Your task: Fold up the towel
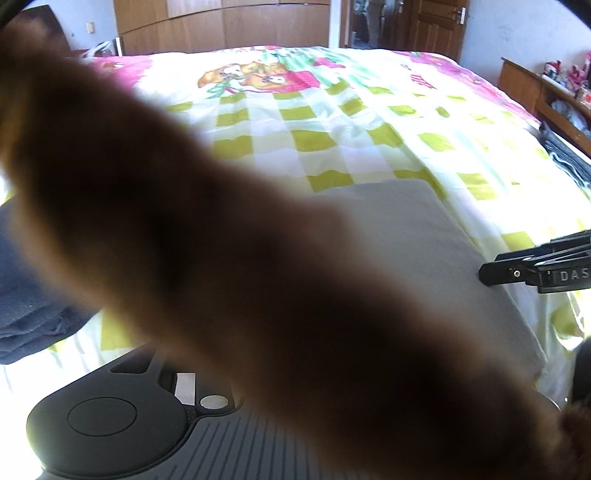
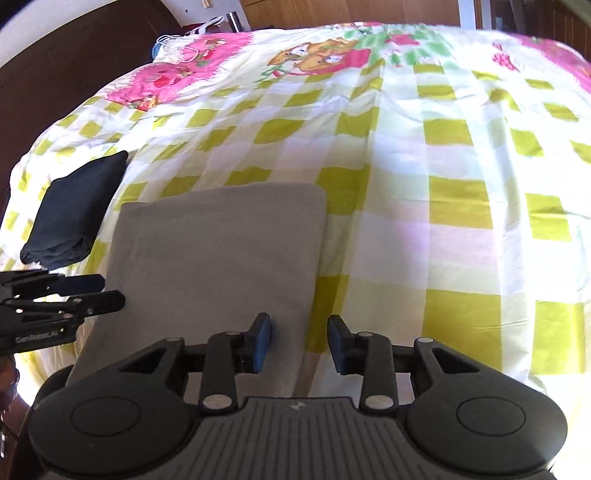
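Note:
A grey towel (image 2: 214,251), folded into a rectangle, lies flat on the bed; it also shows in the left wrist view (image 1: 424,236). My right gripper (image 2: 299,343) stands open at the towel's near right edge. Its left blue pad (image 2: 262,343) is over the towel, its right pad over the sheet, with nothing gripped. My left gripper (image 2: 110,291) sits at the towel's left edge, fingers slightly apart and empty. In the left wrist view a blurred brown shape (image 1: 258,277) close to the lens hides that gripper's fingers; the right gripper (image 1: 491,273) enters from the right.
The bed has a yellow-green checked cover (image 2: 443,184) with pink cartoon prints at the far end. A dark navy folded cloth (image 2: 70,214) lies left of the towel. A wooden wardrobe (image 1: 221,26) and a door stand beyond the bed, and a wooden shelf (image 1: 535,88) stands to the right.

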`<state>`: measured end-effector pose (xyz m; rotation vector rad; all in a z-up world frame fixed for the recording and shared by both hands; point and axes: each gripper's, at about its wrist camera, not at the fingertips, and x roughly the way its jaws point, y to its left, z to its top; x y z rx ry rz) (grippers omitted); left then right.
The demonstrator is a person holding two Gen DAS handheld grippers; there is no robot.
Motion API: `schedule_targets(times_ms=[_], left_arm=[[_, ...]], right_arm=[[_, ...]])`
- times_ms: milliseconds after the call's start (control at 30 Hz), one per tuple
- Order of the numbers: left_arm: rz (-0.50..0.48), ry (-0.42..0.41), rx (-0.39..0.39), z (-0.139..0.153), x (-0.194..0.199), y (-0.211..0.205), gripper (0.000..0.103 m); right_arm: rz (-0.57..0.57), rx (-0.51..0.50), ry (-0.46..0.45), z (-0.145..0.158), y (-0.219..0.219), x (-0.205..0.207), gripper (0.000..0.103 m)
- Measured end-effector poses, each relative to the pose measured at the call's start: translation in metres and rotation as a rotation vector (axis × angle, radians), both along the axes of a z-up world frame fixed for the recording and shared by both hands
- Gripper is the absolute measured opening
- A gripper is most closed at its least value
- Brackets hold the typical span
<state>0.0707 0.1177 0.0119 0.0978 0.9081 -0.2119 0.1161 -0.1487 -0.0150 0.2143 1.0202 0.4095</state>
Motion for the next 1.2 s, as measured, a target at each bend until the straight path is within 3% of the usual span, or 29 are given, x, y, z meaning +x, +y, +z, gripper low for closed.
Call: schedule_targets(times_ms=[167,300,367,500,533,600,700,800,900,1000,1100,1200], left_arm=[[0.02,0.05,-0.037,-0.016,0.009,0.014,0.057],[-0.01,0.053,-0.066,-0.015,0.008,0.019,0.057],[-0.012,0.069,-0.071,-0.02,0.011,0.02,0.057],[0.011,0.119,-0.177,-0.032,0.014,0.027,0.059],[0.008,0.118,-0.185,-0.032,0.014,0.025,0.054],[-0.012,0.109,-0.196,-0.03,0.017,0.018,0.051],[-0.037,0.091,-0.173,-0.029,0.025,0.004,0.05],[-0.075,0.082,-0.221,-0.027,0.041,-0.012,0.049],[-0.154,0.054,-0.235,-0.027,0.059,-0.044,0.048],[-0.221,0.035,-0.194,-0.025,0.068,-0.069,0.049],[-0.224,-0.015,-0.139,-0.01,0.065,-0.068,0.047],[-0.206,-0.093,-0.136,0.013,0.064,-0.063,0.048]], right_arm=[[0.026,0.07,-0.011,-0.008,0.004,0.009,0.053],[0.068,0.163,0.008,-0.011,0.002,0.008,0.055],[0.078,0.16,0.003,-0.015,0.006,0.009,0.055],[0.065,0.169,0.015,-0.021,0.011,0.016,0.055],[0.061,0.171,0.016,-0.02,0.01,0.017,0.052],[0.043,0.167,0.029,-0.019,0.005,0.019,0.032],[-0.001,0.181,0.043,-0.015,-0.014,0.022,0.028],[-0.056,0.123,0.0,-0.002,-0.036,0.029,0.027],[-0.154,-0.001,-0.065,0.011,-0.058,0.044,0.03],[-0.211,-0.017,-0.095,0.029,-0.079,0.051,0.033],[-0.186,-0.003,-0.206,0.053,-0.077,0.03,0.033],[-0.043,0.058,-0.232,0.055,-0.047,0.013,0.033]])
